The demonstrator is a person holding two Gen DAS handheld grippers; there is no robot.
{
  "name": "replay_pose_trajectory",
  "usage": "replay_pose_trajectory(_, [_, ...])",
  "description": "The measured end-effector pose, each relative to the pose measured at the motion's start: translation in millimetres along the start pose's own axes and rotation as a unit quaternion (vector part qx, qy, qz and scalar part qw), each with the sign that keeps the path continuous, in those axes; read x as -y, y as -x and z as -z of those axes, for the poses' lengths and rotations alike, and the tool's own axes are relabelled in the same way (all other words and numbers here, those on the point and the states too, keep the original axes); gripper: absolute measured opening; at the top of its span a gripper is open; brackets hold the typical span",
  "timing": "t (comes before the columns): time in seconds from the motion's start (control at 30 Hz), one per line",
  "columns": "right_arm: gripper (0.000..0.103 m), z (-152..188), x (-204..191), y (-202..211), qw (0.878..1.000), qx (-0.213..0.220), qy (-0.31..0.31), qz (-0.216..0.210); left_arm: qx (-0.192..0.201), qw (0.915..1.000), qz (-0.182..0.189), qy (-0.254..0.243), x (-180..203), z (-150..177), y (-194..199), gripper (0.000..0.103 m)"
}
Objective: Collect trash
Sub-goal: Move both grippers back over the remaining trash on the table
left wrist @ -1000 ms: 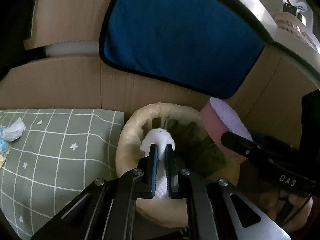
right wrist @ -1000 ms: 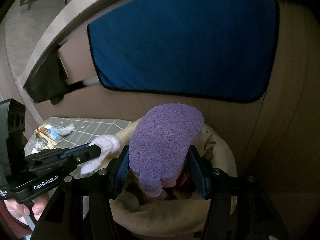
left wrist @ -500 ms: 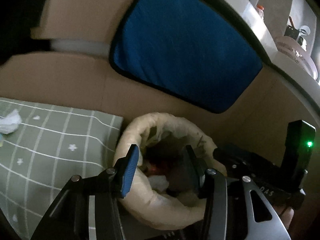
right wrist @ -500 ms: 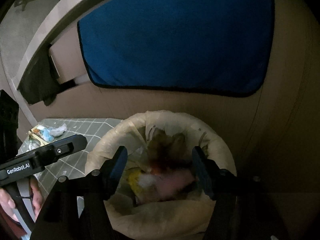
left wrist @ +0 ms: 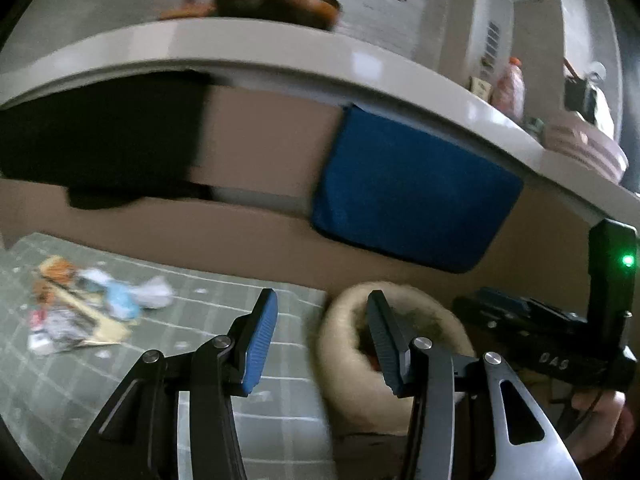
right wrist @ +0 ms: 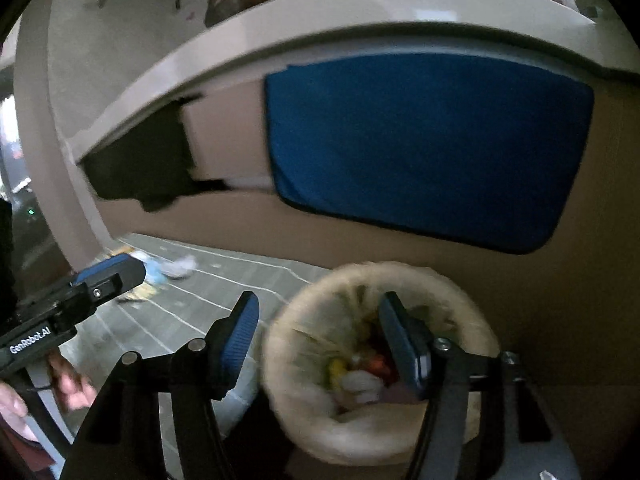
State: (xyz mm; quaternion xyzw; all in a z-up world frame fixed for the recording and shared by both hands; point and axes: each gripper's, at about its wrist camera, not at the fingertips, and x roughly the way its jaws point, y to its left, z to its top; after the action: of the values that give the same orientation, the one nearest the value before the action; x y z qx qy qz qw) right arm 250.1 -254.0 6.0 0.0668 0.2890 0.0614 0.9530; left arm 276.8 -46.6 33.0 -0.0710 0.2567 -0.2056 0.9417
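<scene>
Right wrist view: blurred bin (right wrist: 400,436) contents.

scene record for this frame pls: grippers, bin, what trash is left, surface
left gripper: open, nothing between the fingers
right gripper: jaws closing slightly, nothing between them
bin: cream liner, holds mixed trash, stands beside the mat
remaining trash: blurred heap of wrappers and tissue on the mat's far left
mat: green, white grid
blue towel: hangs on the cabinet front behind the bin
</scene>
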Motion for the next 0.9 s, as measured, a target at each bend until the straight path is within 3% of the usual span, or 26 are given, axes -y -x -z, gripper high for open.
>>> replay_pose_trajectory(0.13, [0.059, -6, -29, 6, 1.0, 0.013, 0.016, 0.0, 0.023, 0.9975, -0.059, 0.032, -42, -4, 34, 0.053])
replay_pose_trajectory(0.3, [0.059, -16, -69, -2, 1.0, 0.009, 0.02, 0.003, 0.021, 0.9913, -0.088, 0.096, -107, -3, 60, 0.055])
replay_pose_trajectory(0.63, [0.059, -25, -159, -47, 0.996, -0.013, 0.091, 0.008, 0.03, 0.9665, -0.171, 0.189, -224, 38, 89, 0.055])
replay_pose_trajectory(0.77, [0.051, -21, -184, -71, 0.991, -0.035, 0.128, -0.008, 0.025, 0.9617, -0.168, 0.215, -254, 51, 84, 0.055])
replay_pose_trajectory(0.9, [0.05, -20, -199, -95, 0.985, -0.044, 0.164, -0.021, 0.009, 0.964, -0.157, 0.215, -268, 54, 66, 0.056])
